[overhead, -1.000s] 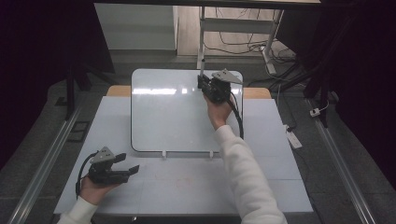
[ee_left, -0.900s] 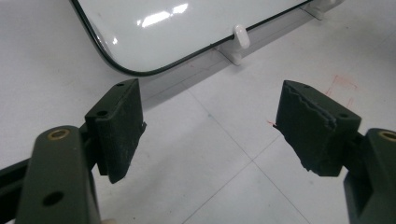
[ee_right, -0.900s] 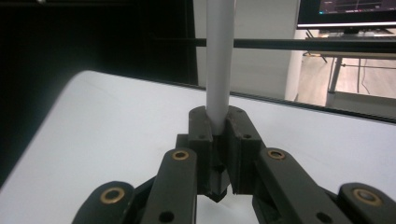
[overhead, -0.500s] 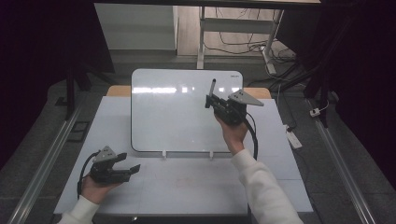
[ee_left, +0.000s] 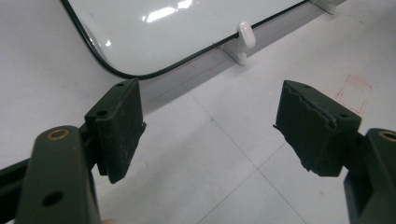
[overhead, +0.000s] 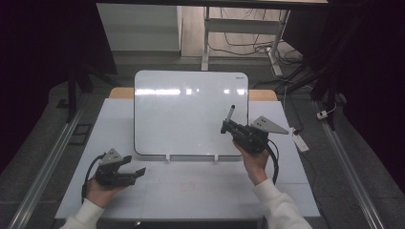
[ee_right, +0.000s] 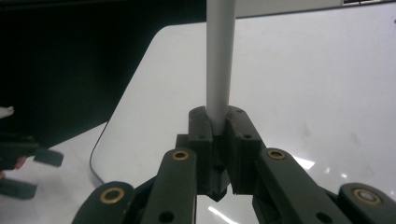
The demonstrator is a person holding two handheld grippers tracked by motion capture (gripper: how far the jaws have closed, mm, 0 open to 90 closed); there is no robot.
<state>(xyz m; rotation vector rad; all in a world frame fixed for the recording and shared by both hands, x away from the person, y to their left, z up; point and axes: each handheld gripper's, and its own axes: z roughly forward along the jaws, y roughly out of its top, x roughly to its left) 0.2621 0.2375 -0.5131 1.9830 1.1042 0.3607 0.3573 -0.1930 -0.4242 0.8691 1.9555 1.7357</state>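
We find the right hand-held gripper (overhead: 229,125) clamped on a marker (ee_right: 218,60) over the whiteboard's (overhead: 186,114) near right. The left hand-held gripper (overhead: 134,165) rests wide open, empty, on the table (overhead: 191,191).

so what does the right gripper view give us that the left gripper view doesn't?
Right gripper view: its claw is shut on a grey marker that stands up between the jaws, over the whiteboard's face. The other hand's claw sits far off at the left edge.

Left gripper view: its claw is open with nothing between the pads, above the white table. It also catches a white clip on the board's lower edge and faint red marks on the table.

Both: the whiteboard, blank, with its rounded dark-rimmed corner.
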